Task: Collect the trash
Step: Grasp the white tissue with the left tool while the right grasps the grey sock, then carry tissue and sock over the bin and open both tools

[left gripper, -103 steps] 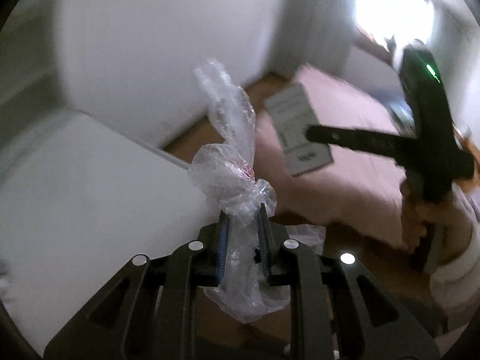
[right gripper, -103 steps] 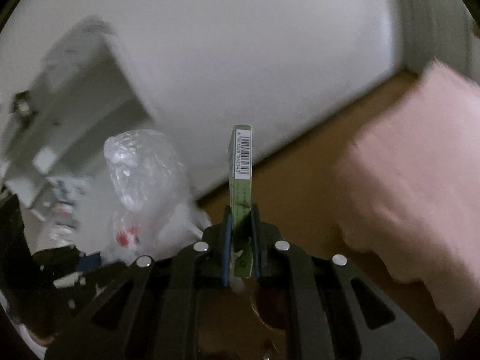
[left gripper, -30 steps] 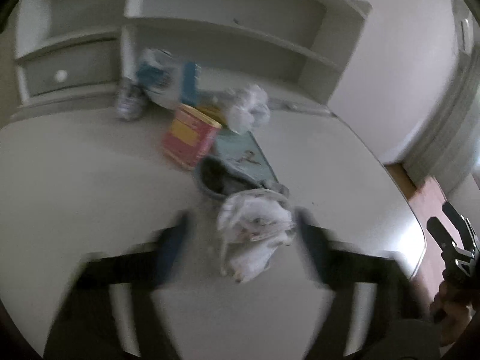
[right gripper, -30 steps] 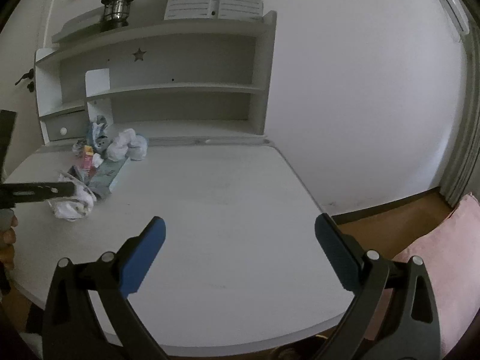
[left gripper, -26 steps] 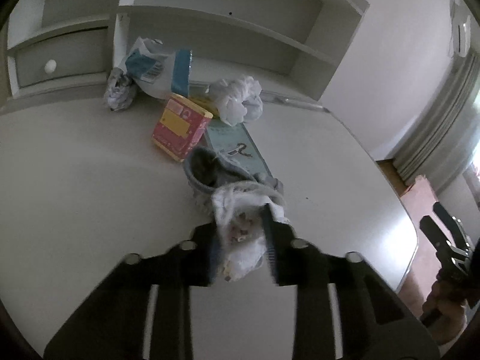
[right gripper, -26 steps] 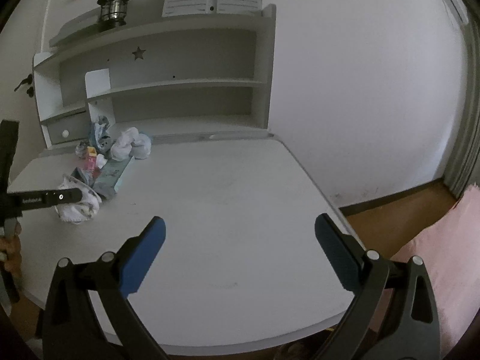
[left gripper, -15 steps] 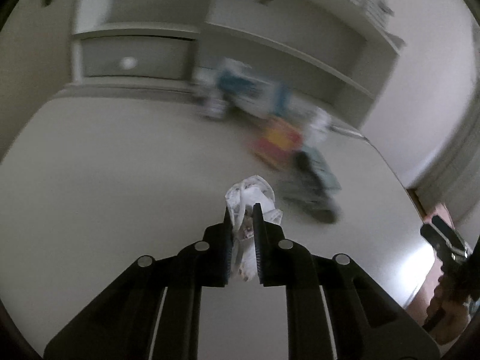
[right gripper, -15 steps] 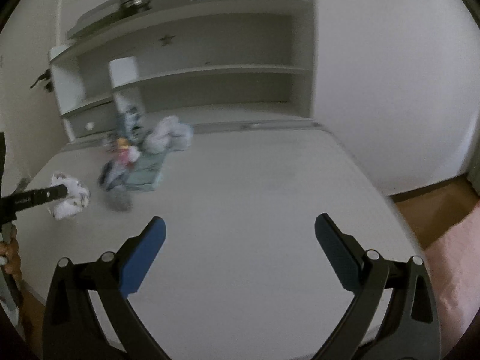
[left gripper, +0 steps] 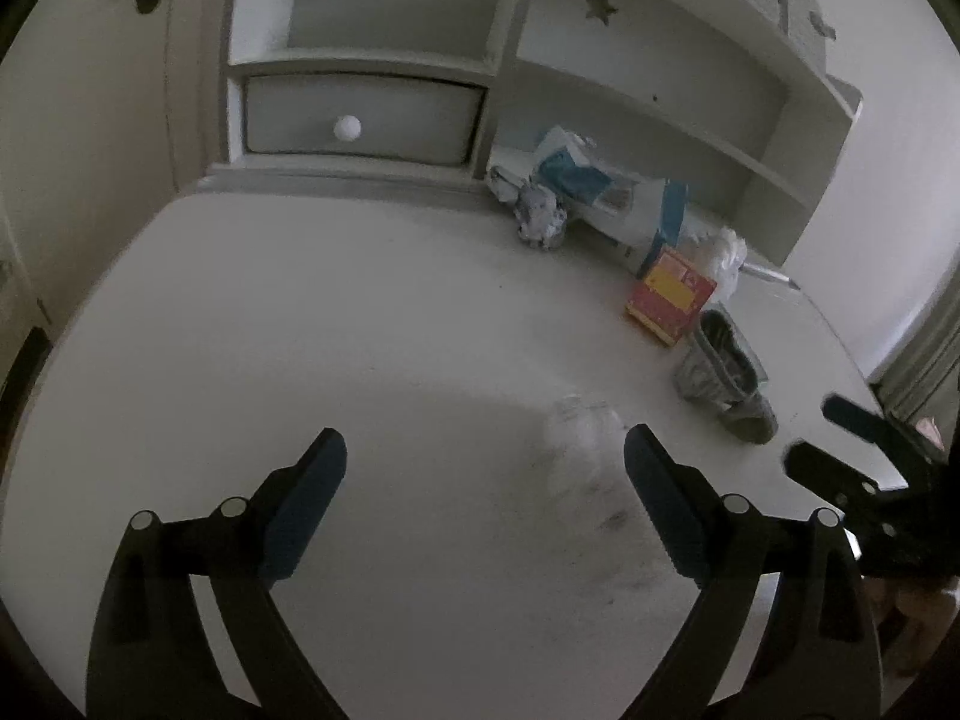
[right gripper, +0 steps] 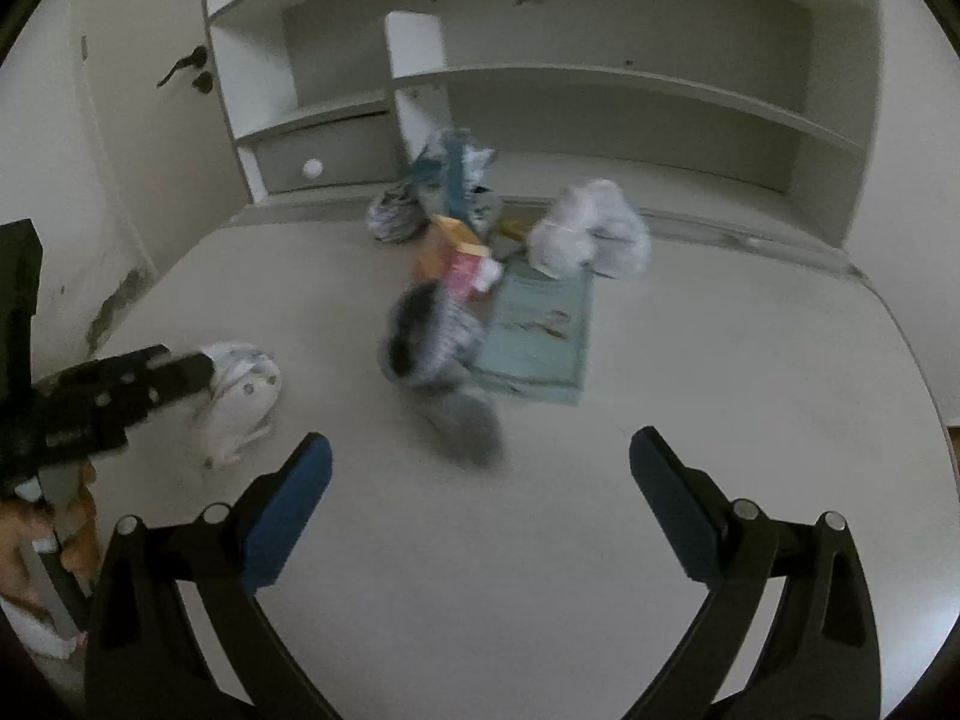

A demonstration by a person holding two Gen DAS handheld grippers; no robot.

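A crumpled white wrapper (right gripper: 237,399) lies on the white desk (right gripper: 540,540); in the left wrist view it is a faint blur (left gripper: 579,438) between the fingers. My left gripper (left gripper: 483,480) is open above the desk, the wrapper just off its right finger; it also shows in the right wrist view (right gripper: 120,390). My right gripper (right gripper: 480,480) is open and empty over the desk front. More trash sits further back: a grey sock (right gripper: 432,354), a red and yellow carton (left gripper: 669,297), a white plastic bag (right gripper: 591,237), a blue and white bag (left gripper: 594,192) and a crumpled paper ball (left gripper: 540,219).
A teal booklet (right gripper: 537,330) lies flat by the sock. White shelves (right gripper: 600,78) with a drawer (left gripper: 360,126) stand at the desk's back. A wall and door (left gripper: 90,90) are at the left. The desk's right edge (right gripper: 924,372) drops to the floor.
My left gripper, shut on the white wrapper half a second ago, has opened and the wrapper is out of its jaws. The right gripper has swung left toward the trash pile, still open.
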